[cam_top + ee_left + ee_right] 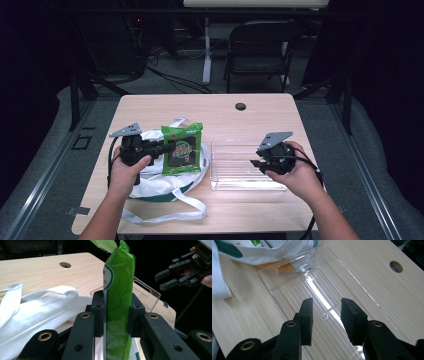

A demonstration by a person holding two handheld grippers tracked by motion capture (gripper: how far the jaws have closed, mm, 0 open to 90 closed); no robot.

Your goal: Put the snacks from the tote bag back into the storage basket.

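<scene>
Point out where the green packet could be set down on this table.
The clear tray is bare inside, under the open right gripper. Bare wood runs along the far edge around the round hole. The near-left is crowded: the white bag and its straps lie under the green packet held by the left gripper.

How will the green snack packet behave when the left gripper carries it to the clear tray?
The green packet is probably light: the left gripper holds it up by one edge. It seems fairly stiff, standing upright between the pads. Its glossy film may slip.
</scene>
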